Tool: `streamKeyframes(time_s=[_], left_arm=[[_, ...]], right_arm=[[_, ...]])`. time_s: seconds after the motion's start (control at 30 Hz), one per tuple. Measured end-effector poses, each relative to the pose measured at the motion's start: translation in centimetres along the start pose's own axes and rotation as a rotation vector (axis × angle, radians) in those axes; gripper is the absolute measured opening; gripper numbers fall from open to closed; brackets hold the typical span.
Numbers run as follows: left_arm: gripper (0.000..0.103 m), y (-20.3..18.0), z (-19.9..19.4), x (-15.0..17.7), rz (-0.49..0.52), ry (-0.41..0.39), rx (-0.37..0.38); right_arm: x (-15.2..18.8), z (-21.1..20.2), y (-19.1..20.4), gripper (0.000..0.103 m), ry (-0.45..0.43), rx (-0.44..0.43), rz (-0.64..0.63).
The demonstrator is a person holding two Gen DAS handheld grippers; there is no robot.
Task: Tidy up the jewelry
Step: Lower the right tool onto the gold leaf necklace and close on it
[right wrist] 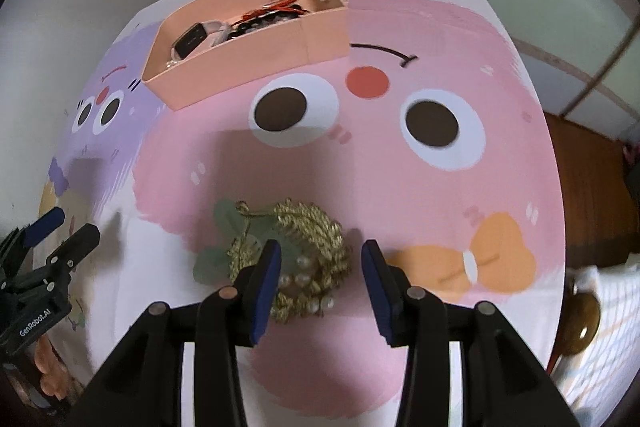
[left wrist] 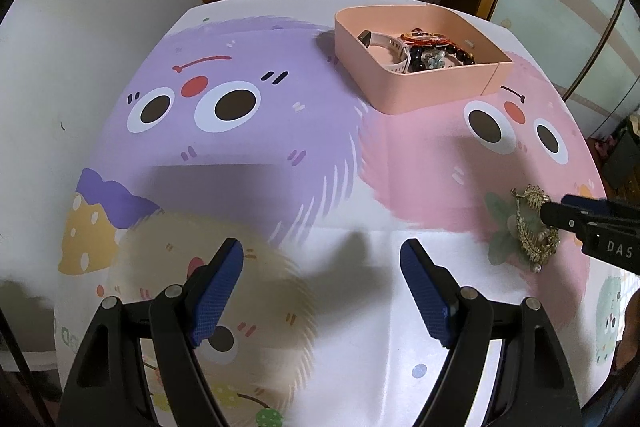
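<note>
Gold brooch (right wrist: 298, 259) beneath right gripper's (right wrist: 320, 279) parted jaws

On the table (right wrist: 460, 219), the brooch (right wrist: 304, 251) lies well in front of the tray (right wrist: 256, 67); my right tongs (right wrist: 320, 259) hang just above the brooch.

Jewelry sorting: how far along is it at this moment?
Mostly done: a watch and beaded bracelets already lie in the pink tray. In hand: the right gripper, open, hovers over the gold leaf bracelet on the table mat, not gripping it. The left gripper is open, empty. Left: grasp that bracelet, tray it.
</note>
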State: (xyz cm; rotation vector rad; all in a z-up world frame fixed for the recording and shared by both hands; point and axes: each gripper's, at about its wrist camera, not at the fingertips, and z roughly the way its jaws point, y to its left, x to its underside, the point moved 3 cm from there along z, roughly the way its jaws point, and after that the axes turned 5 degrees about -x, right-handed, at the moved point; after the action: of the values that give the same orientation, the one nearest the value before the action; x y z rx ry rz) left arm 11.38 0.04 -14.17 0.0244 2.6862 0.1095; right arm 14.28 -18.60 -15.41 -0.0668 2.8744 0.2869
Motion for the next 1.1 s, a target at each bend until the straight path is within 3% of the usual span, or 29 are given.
streamKeyframes(time_s=[0.37, 0.6, 0.8, 1.1], left_arm=[[0.079, -0.2, 0.8, 0.1, -0.007, 0.035, 0.014], [0.079, -0.2, 1.0, 0.1, -0.011, 0.048, 0.016], [0.079, -0.4, 1.3, 0.2, -0.008, 0.059, 0.021], [0.079, -0.2, 1.4, 0.1, -0.013, 0.062, 0.023]], right_arm=[[-1.5, 1.2, 1.9, 0.042, 0.049, 0.047, -0.267], [-1.9, 2.4, 2.7, 0.042, 0.090, 0.011, -0.378], [-2.4, 2.7, 3.3, 0.042, 0.119, -0.002, -0.421], [-3.7, 2.9, 2.1, 0.040, 0.167, -0.106, -0.338]])
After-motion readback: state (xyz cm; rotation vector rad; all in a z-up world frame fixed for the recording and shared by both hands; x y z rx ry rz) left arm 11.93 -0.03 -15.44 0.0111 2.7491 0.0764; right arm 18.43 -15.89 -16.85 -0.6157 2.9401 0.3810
